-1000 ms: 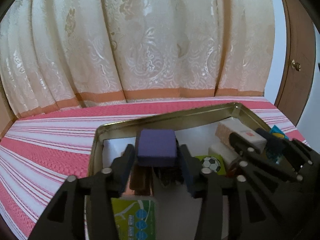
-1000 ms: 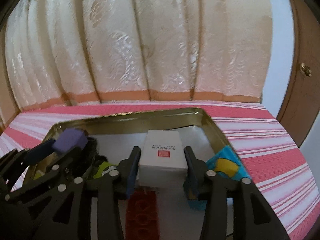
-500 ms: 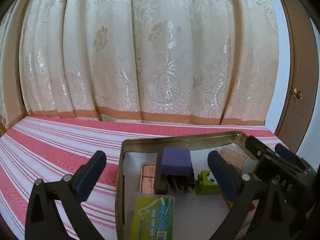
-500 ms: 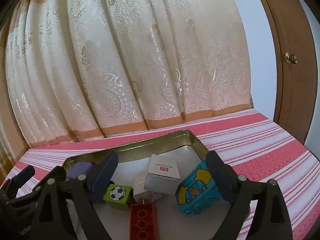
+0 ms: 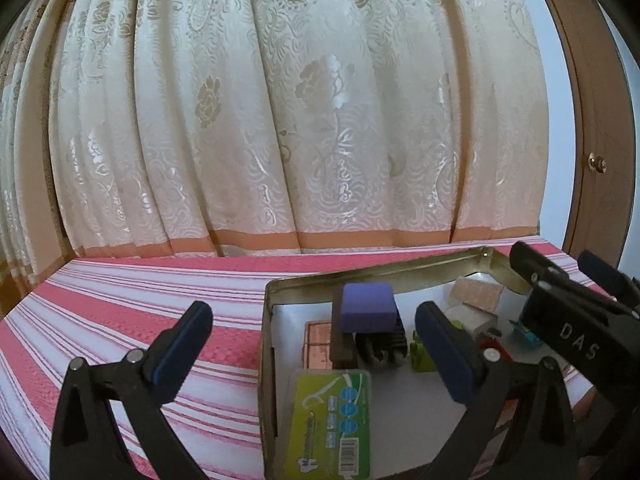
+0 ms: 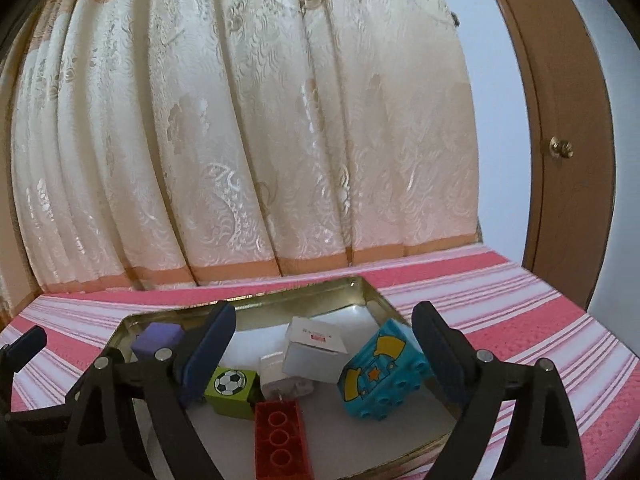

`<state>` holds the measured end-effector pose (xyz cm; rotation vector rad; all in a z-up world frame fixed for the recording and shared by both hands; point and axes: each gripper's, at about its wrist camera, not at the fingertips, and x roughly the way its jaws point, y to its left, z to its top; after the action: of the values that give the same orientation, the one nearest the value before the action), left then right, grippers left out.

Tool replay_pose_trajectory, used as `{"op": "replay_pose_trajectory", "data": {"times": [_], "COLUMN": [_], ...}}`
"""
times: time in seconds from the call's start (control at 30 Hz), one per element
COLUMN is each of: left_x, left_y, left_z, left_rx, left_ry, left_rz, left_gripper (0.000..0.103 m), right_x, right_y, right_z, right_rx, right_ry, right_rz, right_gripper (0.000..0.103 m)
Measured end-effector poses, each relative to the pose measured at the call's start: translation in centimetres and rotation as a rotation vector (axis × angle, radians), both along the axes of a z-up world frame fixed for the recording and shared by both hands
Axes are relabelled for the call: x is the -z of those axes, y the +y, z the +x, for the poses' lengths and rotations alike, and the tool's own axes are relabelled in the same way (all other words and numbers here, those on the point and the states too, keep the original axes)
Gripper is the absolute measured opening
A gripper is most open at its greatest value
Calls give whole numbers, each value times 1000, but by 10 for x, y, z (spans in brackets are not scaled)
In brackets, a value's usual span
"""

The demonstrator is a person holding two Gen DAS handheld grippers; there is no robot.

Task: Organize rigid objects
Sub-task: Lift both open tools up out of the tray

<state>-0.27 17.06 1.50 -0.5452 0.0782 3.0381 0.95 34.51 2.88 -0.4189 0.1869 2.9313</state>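
Both grippers released, nothing held, hovering at the near edge of the tin.

Left gripper [image 5: 316, 344] jaws wide, straddling the metal tin [image 5: 267, 320] left wall; purple block [image 5: 366, 306] sits inside, free of the pads, green card pack [image 5: 332, 424] nearer the camera. Right gripper [image 6: 324, 344] jaws spread; white box [image 6: 314, 350], football block [image 6: 232, 386], red brick [image 6: 280, 440] and blue block [image 6: 380, 372] lie loose in the tin on the pink striped cloth [image 6: 520, 320].

Home: brocade curtain [image 5: 304, 120], striped bedspread [image 5: 120, 320]
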Motion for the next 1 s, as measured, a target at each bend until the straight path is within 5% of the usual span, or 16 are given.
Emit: {"op": "replay_pose_trajectory", "data": {"times": [1.0], "left_x": [-2], "left_y": [-5], "left_z": [35], "left_rx": [0], "left_ry": [70], "left_rz": [-46], "left_gripper": [103], "right_x": [-6], "right_y": [-18], "right_z": [67], "right_rx": [118], "right_ry": [91], "right_rz": [80], "right_gripper": [92]}}
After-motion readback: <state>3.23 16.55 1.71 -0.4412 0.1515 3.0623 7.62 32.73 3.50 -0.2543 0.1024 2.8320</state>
